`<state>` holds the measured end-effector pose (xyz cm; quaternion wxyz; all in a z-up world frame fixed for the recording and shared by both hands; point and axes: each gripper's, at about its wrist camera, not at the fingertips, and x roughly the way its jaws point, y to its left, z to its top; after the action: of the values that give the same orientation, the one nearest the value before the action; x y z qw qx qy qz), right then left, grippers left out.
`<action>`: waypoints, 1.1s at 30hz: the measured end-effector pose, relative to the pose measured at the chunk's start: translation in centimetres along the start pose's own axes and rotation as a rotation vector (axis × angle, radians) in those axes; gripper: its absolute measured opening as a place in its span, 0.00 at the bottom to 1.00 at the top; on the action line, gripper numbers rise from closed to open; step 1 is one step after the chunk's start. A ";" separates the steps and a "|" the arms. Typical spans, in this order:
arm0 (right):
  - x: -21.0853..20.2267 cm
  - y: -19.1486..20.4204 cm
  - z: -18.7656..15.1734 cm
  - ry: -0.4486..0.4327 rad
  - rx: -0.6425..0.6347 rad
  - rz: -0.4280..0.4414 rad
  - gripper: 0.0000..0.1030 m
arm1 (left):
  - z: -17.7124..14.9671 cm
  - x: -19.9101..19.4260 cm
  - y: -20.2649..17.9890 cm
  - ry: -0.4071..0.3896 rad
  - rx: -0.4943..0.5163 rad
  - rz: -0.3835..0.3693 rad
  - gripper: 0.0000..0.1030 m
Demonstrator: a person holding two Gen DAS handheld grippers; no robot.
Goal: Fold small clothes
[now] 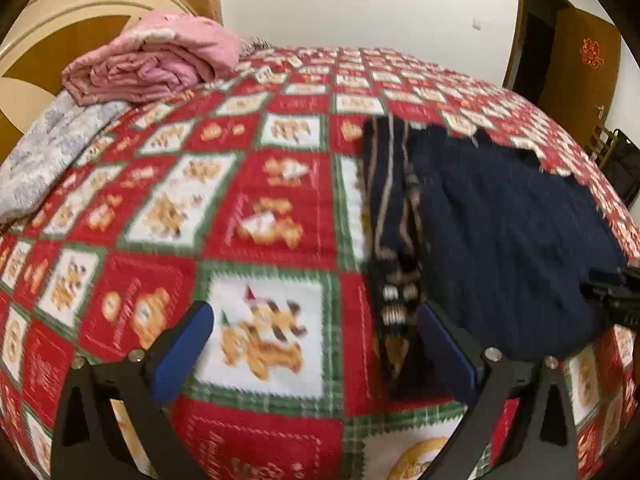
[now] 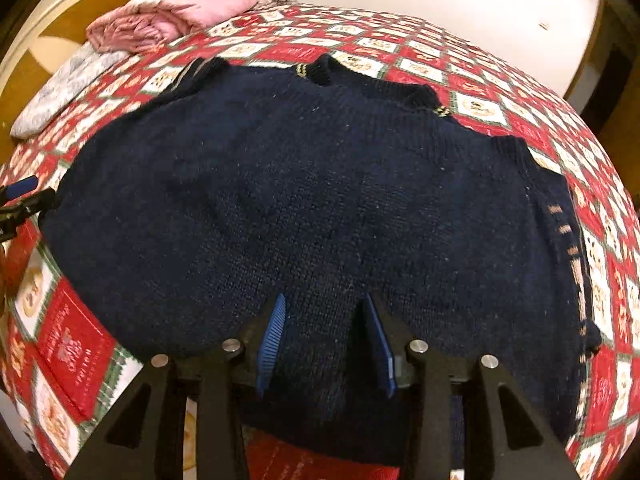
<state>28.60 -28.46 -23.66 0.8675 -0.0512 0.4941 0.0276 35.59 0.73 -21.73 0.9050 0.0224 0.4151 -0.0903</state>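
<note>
Sweater [image 2: 304,208] hem: running under the right gripper [image 2: 324,340], hiding whether its fingers are touching the knit.
Bedspread [image 1: 264,208] prints: blurring left of the sweater, motifs unreadable.
Right gripper beside the sweater, left wrist view: being cut off by the picture's edge.
Headboard [image 1: 60,40] behind the pink quilt [image 1: 156,64]: lying partly hidden.

two black hand-held grippers with blue pads

left gripper [image 1: 314,344] and right gripper [image 2: 324,336]: matte black angular finger arms, ribbed blue pads [image 2: 272,336] on inner faces, round silver screws [image 2: 417,346] at the pivots, triangular cut-outs below.
</note>
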 end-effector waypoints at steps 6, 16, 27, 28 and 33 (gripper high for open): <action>-0.6 2.1 -0.8 -0.018 -0.028 0.025 0.42 | 1.8 1.5 0.1 0.009 -0.012 0.013 1.00; -2.9 5.3 -1.0 -0.090 -0.133 -0.032 0.42 | 0.9 4.5 -1.6 0.085 0.047 0.007 1.00; -3.6 14.0 -0.8 -0.152 -0.335 0.040 0.42 | 3.2 3.4 0.5 0.065 0.048 -0.003 1.00; -3.7 14.6 -0.8 -0.156 -0.343 0.049 0.42 | 3.9 3.2 0.9 0.055 0.036 -0.013 1.00; -3.7 18.0 -0.5 -0.173 -0.395 0.070 0.42 | 6.8 3.9 0.4 0.046 -0.002 -0.092 1.00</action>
<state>24.52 -10.60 -21.83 0.8782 -0.2002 0.4045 0.1585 43.27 -0.24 -20.26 0.8902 0.0043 0.4365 -0.1308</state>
